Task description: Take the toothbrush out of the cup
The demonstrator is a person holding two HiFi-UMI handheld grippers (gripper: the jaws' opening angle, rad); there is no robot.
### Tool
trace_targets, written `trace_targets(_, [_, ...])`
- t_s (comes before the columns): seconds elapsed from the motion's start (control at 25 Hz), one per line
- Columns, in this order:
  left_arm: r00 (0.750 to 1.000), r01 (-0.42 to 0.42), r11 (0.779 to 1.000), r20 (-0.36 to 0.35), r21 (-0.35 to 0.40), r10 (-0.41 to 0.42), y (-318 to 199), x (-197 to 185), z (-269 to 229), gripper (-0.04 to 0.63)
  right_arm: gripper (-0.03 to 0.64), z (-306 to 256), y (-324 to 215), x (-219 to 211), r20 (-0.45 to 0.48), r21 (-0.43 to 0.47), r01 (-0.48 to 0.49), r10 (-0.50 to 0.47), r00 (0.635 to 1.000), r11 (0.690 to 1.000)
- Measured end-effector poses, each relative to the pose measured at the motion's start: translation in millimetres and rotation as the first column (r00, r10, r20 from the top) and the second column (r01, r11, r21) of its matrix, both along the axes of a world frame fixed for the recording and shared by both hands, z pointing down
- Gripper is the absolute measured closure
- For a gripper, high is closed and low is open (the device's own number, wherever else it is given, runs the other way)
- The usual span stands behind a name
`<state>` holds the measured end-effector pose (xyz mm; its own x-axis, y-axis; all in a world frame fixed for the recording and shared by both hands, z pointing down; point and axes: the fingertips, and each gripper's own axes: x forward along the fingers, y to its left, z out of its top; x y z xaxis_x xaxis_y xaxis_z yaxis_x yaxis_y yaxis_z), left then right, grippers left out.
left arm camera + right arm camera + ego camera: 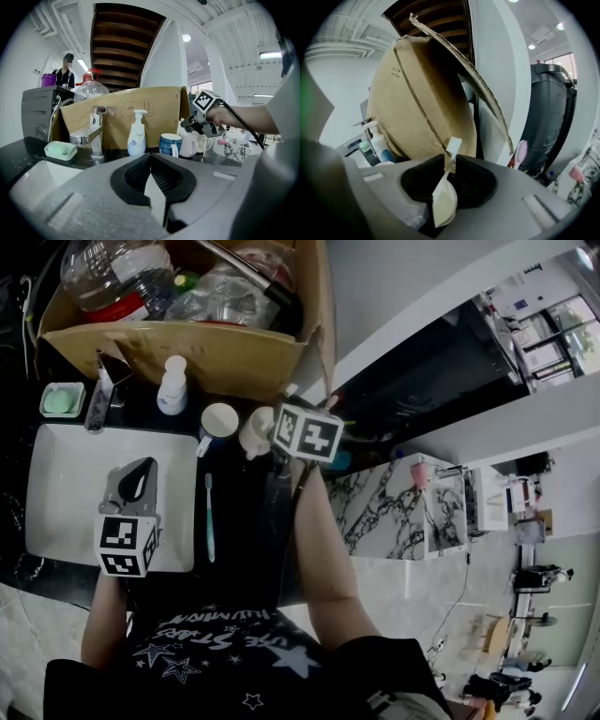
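Note:
My right gripper [451, 160] is shut on a white toothbrush [453, 146], whose head sticks out past the jaws and whose handle runs back between the pads. In the left gripper view the right gripper [184, 124] hangs just above the white cup [189, 144], which stands next to a blue cup [169, 143]. The head view shows both the white cup [255, 432] and the blue cup [218, 420] on the dark counter behind the sink. My left gripper [145, 465] hovers over the white sink [66, 474], its jaws closed tip to tip and holding nothing.
A light blue toothbrush [209, 517] lies along the sink's right edge. A soap bottle [172, 387], a tap [96, 136] and a green soap dish [62, 399] stand in front of a big cardboard box [206, 343]. A pink brush [521, 152] is at the right.

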<state>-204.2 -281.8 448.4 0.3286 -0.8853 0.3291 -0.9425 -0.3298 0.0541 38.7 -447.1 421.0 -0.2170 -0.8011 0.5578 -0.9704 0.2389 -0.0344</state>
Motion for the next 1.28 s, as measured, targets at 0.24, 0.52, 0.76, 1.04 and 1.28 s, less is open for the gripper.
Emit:
trace_targets(0.24, [1.0,-0.002,1.0,-0.001,-0.008,0.002,4.3,-1.1,-0.6,0.586,0.598,-7.0,4.6,-7.2,0.037,0.023,0.027,-0.028,0.999,0.999])
trace_targets(0.52, [1.0,-0.002,1.0,-0.012,0.013,0.002,14.3,-2.1,-12.1,0.586,0.601,-31.9,24.4,-15.6,0.078,0.084,0.055,-0.061,0.995,0.995])
trace_targets(0.76, [1.0,-0.009,0.999,0.003,0.032,0.009,27.1,-1.3,-23.8,0.586,0.601,-75.4,44.9,-24.6,0.064,0.203,0.11,-0.125,0.99,0.973])
trace_targets(1.04, [1.0,-0.015,0.998,0.016,0.058,0.014,44.1,1.8,-36.0,0.586,0.601,-116.3,71.7,-28.8,0.024,0.314,0.144,-0.16,0.987,0.938])
trace_targets(1.28, [1.0,-0.019,0.997,0.026,0.069,0.017,59.7,5.1,-42.1,0.586,0.601,-132.6,96.1,-26.8,0.067,0.35,0.142,-0.176,0.982,0.926])
